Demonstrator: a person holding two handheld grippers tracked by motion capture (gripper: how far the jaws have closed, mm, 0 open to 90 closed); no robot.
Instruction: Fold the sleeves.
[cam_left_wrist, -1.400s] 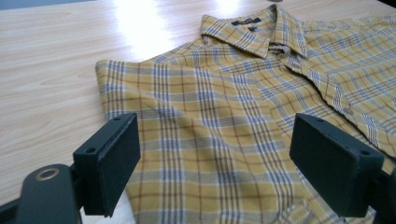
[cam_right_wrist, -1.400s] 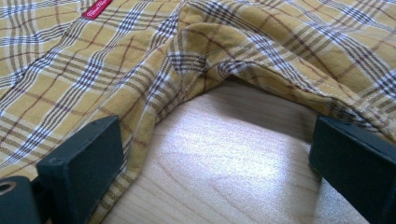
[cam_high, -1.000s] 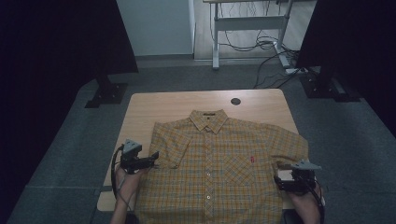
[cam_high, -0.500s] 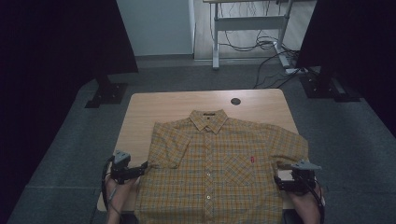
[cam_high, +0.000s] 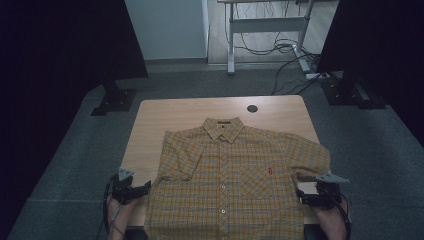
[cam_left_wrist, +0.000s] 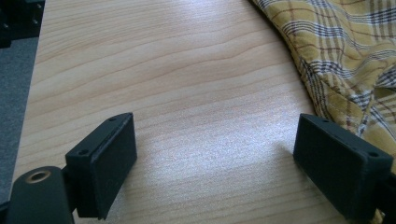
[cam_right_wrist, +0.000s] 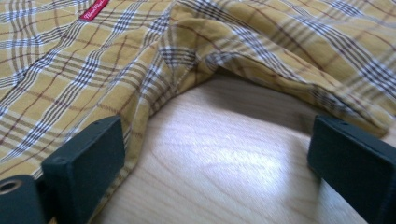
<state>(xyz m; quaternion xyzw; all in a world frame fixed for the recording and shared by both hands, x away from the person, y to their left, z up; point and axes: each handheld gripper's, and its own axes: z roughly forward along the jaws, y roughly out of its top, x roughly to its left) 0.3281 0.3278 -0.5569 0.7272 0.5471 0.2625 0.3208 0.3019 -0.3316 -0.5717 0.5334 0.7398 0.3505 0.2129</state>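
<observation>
- The left tool (cam_high: 146, 187) has dropped from the sleeve level to the near left bench (cam_high: 150, 125) corner since a second ago; its jaws are spread wide and hold nothing.
- The right tool (cam_high: 301, 195) has stayed put, jaws wide apart, gripping nothing, with the shirt's side hem beside one pad.
- The shirt (cam_high: 235, 180) lies flat, buttoned, collar away from me, covering the bench centre.
- I judge both tools are now placed to take the lower side edges.
- Bare wood is open left of the shirt; the right sleeve reaches the bench's right edge.
</observation>
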